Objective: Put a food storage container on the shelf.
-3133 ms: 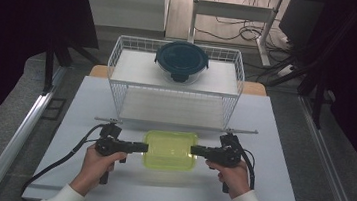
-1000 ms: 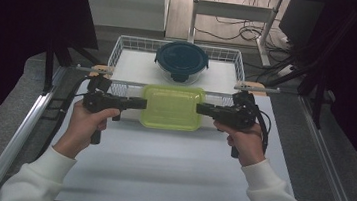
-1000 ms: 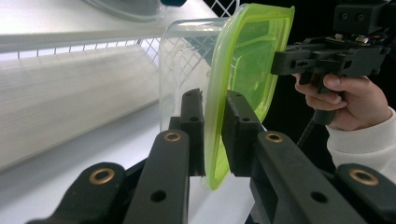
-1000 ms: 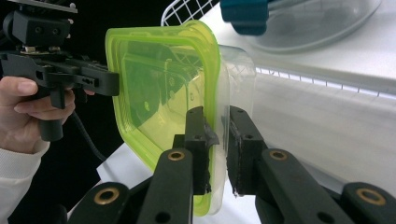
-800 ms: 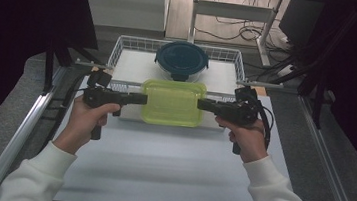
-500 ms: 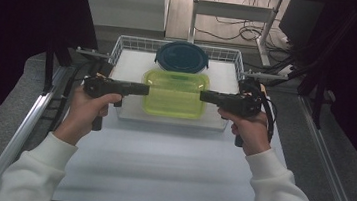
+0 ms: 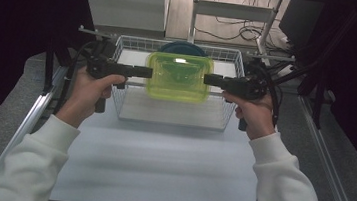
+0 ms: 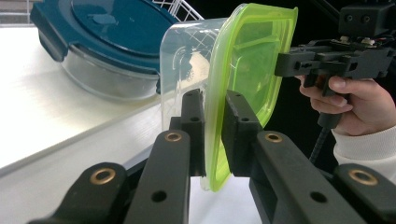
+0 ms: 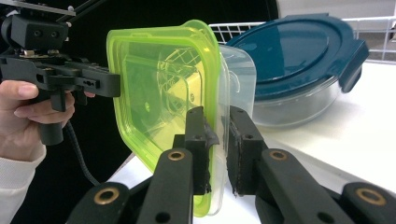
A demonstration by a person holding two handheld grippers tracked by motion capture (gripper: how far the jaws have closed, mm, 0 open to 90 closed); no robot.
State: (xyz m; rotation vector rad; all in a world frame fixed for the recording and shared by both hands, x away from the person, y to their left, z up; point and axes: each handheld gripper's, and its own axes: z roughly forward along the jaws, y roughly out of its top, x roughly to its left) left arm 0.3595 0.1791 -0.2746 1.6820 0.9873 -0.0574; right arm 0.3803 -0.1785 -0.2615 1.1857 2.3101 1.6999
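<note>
A clear plastic container with a lime-green lid (image 7: 178, 76) hangs in the air above the wire basket (image 7: 130, 106). My left gripper (image 7: 149, 72) is shut on its left rim and my right gripper (image 7: 206, 80) is shut on its right rim. In the left gripper view the green lid's edge (image 8: 215, 135) sits pinched between the jaws, with the other gripper (image 8: 285, 63) holding the far rim. The right gripper view shows the same container (image 9: 168, 88) pinched at its near rim, lid facing left. A round glass container with a dark blue lid (image 9: 299, 51) sits on the basket floor behind.
The white wire basket stands at the far end of the white table (image 7: 159, 169). Metal rails (image 7: 28, 120) run along both table sides. Cables trail from both grippers. Dark curtains flank the table.
Both grippers lifted the green-lidded container from the table and carried it away from the person; it now hangs above the basket, in front of the blue-lidded container.
</note>
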